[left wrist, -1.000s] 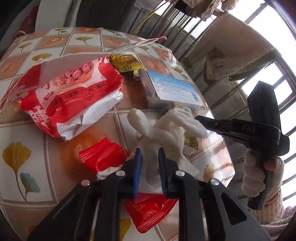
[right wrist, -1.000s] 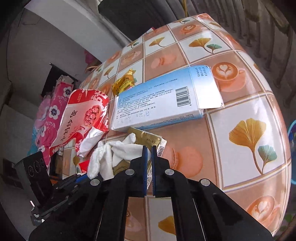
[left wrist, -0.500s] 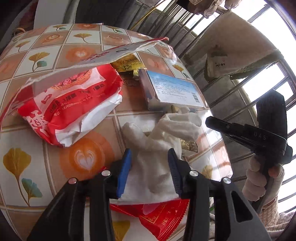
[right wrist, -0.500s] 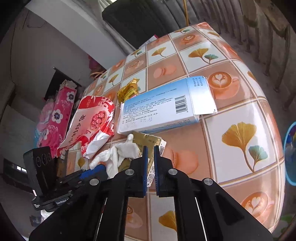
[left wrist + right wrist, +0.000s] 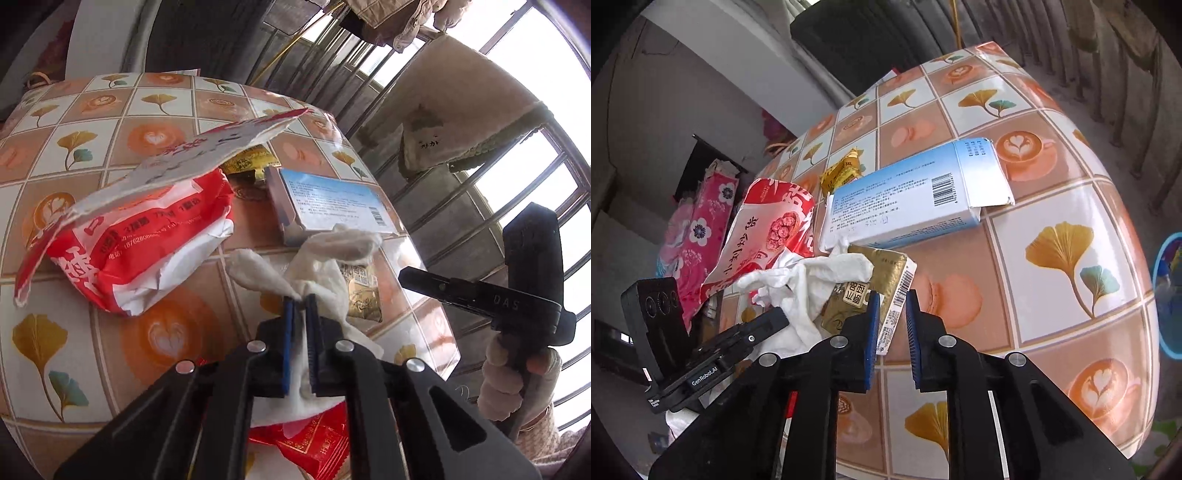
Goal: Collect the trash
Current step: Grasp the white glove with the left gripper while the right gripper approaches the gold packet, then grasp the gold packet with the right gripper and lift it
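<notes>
My left gripper [image 5: 300,299] is shut on a white cloth glove [image 5: 325,258] lying on the patterned table [image 5: 110,147]; the glove also shows in the right wrist view [image 5: 812,280]. My right gripper [image 5: 891,295] is partly open and empty, just above the near end of a gold sachet [image 5: 871,288], which also shows in the left wrist view [image 5: 362,295]. A blue-white carton [image 5: 916,192] lies beyond it. A big red-white snack bag [image 5: 140,229] lies to the left. A red wrapper [image 5: 310,439] sits under my left gripper.
A yellow packet [image 5: 842,173] lies behind the carton. The table's edge [image 5: 1137,221] drops off at the right, with a blue-rimmed bin [image 5: 1171,295] below. Window bars [image 5: 480,184] and a hanging cloth [image 5: 461,122] stand beyond the table.
My left gripper opened around the white glove, then closed on it. My right gripper went from shut to partly open and drew back slightly over the gold sachet.
</notes>
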Available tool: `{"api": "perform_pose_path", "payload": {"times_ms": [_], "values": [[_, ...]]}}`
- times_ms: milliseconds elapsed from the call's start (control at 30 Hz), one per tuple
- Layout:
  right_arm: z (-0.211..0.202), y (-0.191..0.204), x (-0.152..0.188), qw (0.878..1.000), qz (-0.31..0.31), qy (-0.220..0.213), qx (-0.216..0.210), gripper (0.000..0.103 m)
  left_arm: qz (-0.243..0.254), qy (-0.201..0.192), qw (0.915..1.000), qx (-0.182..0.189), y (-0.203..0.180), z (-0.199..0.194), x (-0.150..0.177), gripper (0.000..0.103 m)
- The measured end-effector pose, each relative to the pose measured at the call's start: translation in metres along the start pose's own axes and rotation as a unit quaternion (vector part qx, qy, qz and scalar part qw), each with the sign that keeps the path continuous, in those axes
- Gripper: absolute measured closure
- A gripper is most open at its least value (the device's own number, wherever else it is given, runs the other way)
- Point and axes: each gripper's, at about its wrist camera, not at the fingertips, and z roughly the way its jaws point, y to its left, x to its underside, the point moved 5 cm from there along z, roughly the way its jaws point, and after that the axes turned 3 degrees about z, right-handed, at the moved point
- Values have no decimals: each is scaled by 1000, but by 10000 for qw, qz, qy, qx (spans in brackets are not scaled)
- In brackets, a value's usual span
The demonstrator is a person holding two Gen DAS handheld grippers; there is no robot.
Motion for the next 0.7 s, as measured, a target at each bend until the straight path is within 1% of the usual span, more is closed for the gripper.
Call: {"api": "perform_pose_path", "payload": {"times_ms": [67, 100, 133, 167, 233, 267, 300, 400, 467, 533, 600, 667, 700], "values": [[0, 2, 0, 10000, -54, -42, 50, 77, -57, -417, 9991, 99, 1, -20, -6, 97], [0, 4, 1, 9999, -90, -48, 66, 72, -83, -581, 9982, 105, 2, -27, -7, 97], [2, 6, 2, 9999, -123, -36, 67, 67, -110, -703, 9975, 35, 5, -32, -8, 97], [5, 8, 2, 9999, -146, -4, 58, 64, -128, -727, 9972, -128, 9, -33, -8, 97], [12, 14, 3, 9997, -196, 51, 96, 47, -138, -640, 9967, -480, 17, -28, -7, 97], [15, 18, 3, 9996, -231, 58, 142, 42, -146, -559, 9965, -604, 21, -23, -5, 97], [18, 23, 2, 9994, -283, 51, 203, 37, -158, -493, 9963, -691, 24, -20, -4, 97], [30, 38, 2, 9972, -591, 42, 458, 26, -176, -363, 9961, -786, 28, -11, 1, 97], [39, 45, 3, 9945, -800, 64, 671, 26, -163, -297, 9956, -870, 29, -6, 4, 97], [47, 52, 4, 9922, -958, 105, 785, 26, -178, -255, 9952, -927, 30, -4, 6, 97], [55, 55, 5, 9872, -1192, 92, 1057, 26, -196, -235, 9950, -956, 31, -3, 7, 97], [59, 55, 6, 9818, -1410, 97, 1264, 29, -192, -233, 9950, -949, 31, -3, 8, 97], [60, 53, 8, 9794, -1485, 133, 1363, 36, -183, -236, 9950, -953, 30, -4, 8, 97]]}}
